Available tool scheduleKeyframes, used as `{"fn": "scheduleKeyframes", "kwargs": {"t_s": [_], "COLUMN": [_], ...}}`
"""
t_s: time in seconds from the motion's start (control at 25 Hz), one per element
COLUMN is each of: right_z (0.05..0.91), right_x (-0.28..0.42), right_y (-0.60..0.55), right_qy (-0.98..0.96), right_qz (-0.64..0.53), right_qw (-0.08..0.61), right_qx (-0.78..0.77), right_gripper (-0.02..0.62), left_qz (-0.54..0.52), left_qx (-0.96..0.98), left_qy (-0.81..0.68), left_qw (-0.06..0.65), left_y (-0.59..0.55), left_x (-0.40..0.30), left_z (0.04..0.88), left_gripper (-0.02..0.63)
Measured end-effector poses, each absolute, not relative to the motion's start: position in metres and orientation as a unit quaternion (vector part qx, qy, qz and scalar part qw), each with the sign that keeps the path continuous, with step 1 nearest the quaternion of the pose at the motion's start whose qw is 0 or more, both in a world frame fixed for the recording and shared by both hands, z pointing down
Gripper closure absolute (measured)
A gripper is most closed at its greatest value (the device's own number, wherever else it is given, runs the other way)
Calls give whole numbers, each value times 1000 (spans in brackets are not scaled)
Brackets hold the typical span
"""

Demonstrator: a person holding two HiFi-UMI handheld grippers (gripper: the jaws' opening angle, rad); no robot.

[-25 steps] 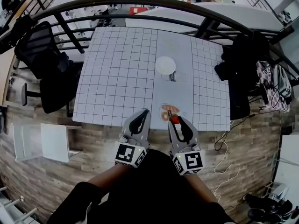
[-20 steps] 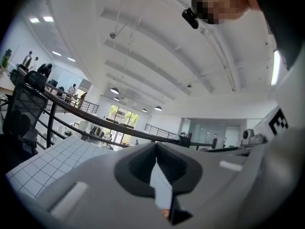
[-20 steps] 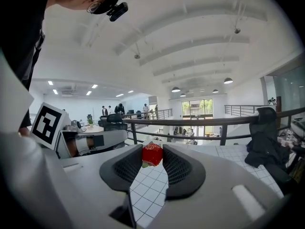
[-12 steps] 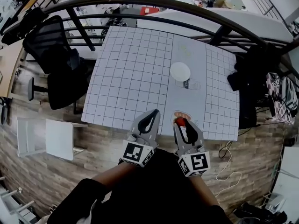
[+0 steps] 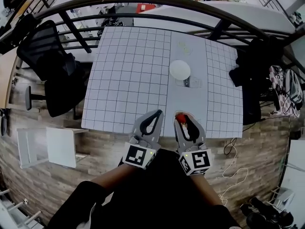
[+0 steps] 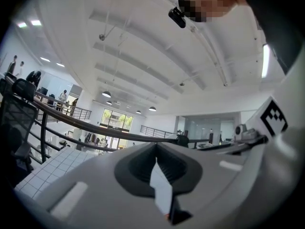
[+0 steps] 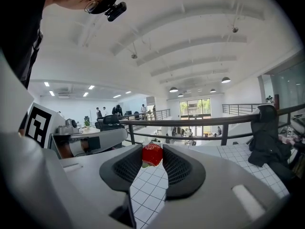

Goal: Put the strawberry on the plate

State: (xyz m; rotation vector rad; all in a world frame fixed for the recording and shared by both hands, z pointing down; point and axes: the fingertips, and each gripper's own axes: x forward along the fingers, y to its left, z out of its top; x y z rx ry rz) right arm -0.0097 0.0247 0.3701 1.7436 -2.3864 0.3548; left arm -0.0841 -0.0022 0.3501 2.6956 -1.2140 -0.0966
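A red strawberry (image 5: 180,118) (image 7: 152,154) is pinched between the fingertips of my right gripper (image 5: 181,117) (image 7: 152,156), which is shut on it just over the near edge of the gridded white table (image 5: 128,70). A round white plate (image 5: 180,69) lies farther back on the table, well beyond the gripper. My left gripper (image 5: 157,112) (image 6: 156,162) hangs beside the right one at the table's near edge, its jaws shut with nothing between them. A small orange-rimmed round thing (image 5: 177,113) shows partly under the right gripper's tips.
A flat printed item (image 5: 189,82) lies just in front of the plate. A black office chair (image 5: 47,56) stands left of the table, dark bags and clothing (image 5: 257,66) hang at the right, and a black railing (image 5: 143,4) curves behind. Cables (image 5: 233,175) lie on the floor.
The head view has swung a little. Both grippers stay at the table's near edge, and the right one still holds the strawberry, a bit farther over the orange-rimmed thing.
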Motion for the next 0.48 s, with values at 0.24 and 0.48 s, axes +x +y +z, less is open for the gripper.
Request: {"fn": "scheduleKeyframes", "kwargs": {"t_s": [0.24,0.48], "right_z": [372,376], "right_x": [-18,-9], "right_y": [20,20], "right_qy": [-806,-799], "right_qz": [126,134], "right_qw": [78,74], "right_qx": [573,582], "right_gripper": [466,466], "left_qz": [-6,-25], "left_qx": [915,918], "left_qy": [-390,-383], "left_qw": [107,103], "left_y": [-7,-15], "left_x": [-77,-76], "left_z": [363,362], "left_gripper": [598,598]}}
